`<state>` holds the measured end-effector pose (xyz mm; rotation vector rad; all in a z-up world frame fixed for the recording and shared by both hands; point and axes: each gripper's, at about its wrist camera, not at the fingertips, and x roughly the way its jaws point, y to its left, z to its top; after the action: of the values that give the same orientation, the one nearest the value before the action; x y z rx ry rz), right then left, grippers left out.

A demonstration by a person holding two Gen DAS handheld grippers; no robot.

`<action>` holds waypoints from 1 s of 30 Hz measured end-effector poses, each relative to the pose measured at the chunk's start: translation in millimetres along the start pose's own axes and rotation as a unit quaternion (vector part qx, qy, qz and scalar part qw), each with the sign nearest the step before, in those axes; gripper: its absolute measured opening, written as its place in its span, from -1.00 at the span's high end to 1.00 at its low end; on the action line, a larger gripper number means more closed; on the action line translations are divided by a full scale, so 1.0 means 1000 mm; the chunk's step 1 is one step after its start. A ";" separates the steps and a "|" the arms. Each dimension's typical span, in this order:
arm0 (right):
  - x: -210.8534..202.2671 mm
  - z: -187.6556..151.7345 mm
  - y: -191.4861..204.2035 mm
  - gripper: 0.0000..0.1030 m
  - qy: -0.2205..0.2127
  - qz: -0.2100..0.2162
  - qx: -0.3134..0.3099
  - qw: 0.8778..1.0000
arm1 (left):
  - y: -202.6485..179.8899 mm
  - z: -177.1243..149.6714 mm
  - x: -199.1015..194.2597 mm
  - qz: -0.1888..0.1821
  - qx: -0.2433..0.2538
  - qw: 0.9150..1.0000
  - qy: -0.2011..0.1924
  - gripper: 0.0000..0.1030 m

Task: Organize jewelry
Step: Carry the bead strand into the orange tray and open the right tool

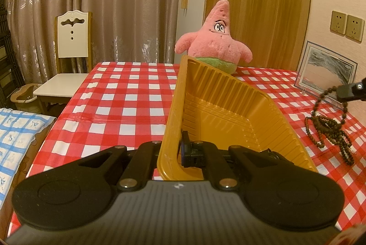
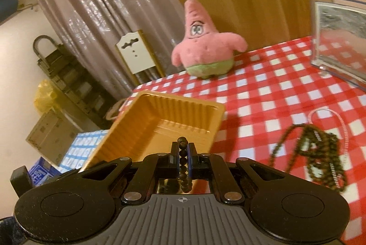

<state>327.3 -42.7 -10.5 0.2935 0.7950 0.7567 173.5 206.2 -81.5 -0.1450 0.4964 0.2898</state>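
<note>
Two wrist views, one moment. Your left tool is clenched on the near wall of the tray, one finger inside and one outside, and holds it tipped up on the tabletop so that its open side faces across toward your right tool. Your right tool is clenched on a strand of beads; the strand runs up between the pads and over their tips, and in the left view it trails from the tool down to the heap lying on the tabletop below it. The tray mouth stands just ahead of the right tool and slightly to its left.

Handling: the beads are light, limp and chain-like, so they will swing and drag, and loops appear tangled in the heap, though motion blur in the right view leaves this uncertain. A pale coiled piece lies among them and may come along. Grip across several beads, near the strand's middle. The tray is thin, ribbed plastic: light, springy, likely to flex; keep your hold on its rim.
</note>
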 end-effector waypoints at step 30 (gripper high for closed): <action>0.098 -0.002 0.015 0.86 0.034 -0.012 0.007 0.999 | -0.002 -0.001 0.002 0.000 -0.001 1.000 0.000 0.91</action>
<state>362.9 37.3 -56.9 0.2715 0.8673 0.7420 175.2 205.0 -83.1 -0.1467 0.4971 0.2893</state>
